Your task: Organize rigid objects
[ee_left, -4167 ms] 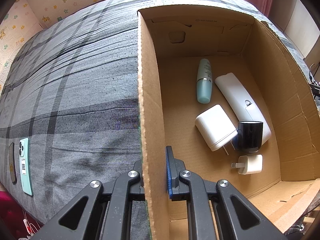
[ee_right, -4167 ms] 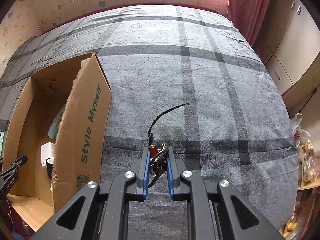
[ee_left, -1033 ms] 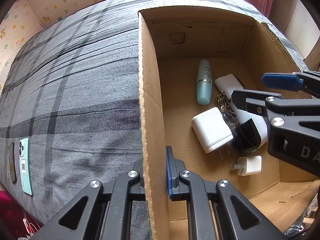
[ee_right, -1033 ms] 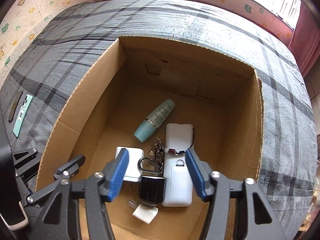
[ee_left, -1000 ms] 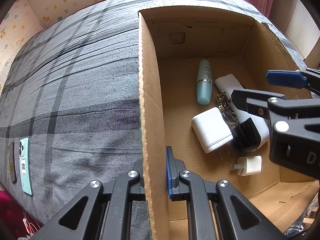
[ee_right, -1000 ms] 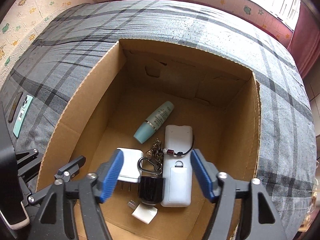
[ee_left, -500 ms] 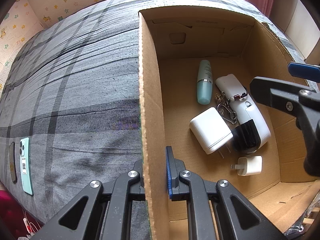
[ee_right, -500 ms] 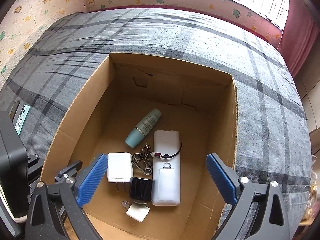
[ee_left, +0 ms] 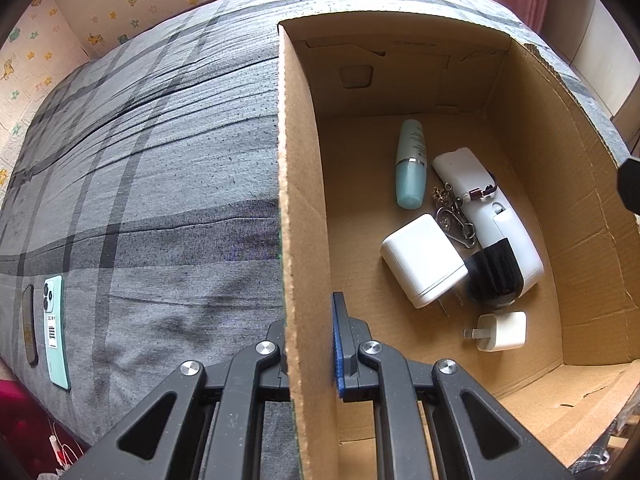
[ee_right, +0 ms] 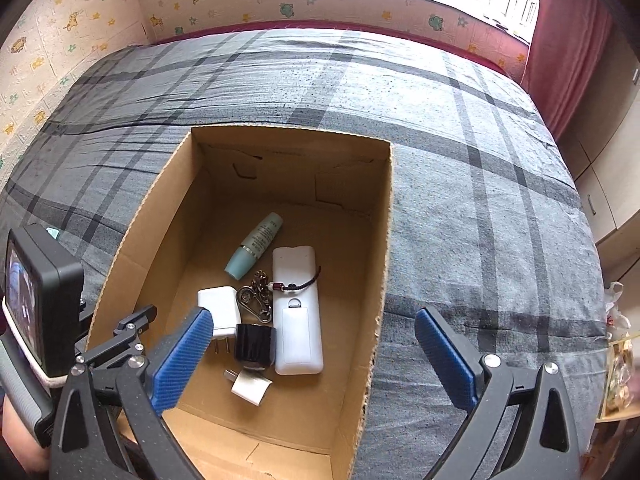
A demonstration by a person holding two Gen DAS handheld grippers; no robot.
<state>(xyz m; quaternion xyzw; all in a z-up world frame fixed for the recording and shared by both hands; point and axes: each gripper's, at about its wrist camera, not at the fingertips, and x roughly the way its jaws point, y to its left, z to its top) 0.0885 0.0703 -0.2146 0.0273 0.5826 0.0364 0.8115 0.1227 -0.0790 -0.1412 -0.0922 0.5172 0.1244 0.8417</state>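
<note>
1. The left gripper [ee_left: 310,344] is clamped on the near-left wall of the open brown cardboard box [ee_left: 298,184].
2. The right gripper [ee_right: 314,354] hangs over the box, jaws wide apart, empty, just opened.
3. The metal keychain with black cord [ee_right: 260,294] lies inside on the box floor, between the white square charger [ee_right: 220,310] and the long white remote [ee_right: 298,312].

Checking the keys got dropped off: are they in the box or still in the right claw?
In the box. The keys lie on its floor, partly on the white remote; the right claw is open, empty.

Left gripper [ee_left: 310,344] clamped on cardboard box [ee_left: 298,200] side wall. Inside, ahead-right of it: teal bottle [ee_left: 410,162], white remote [ee_left: 486,212], keychain [ee_left: 456,220], two white chargers, black cup [ee_left: 494,274].
</note>
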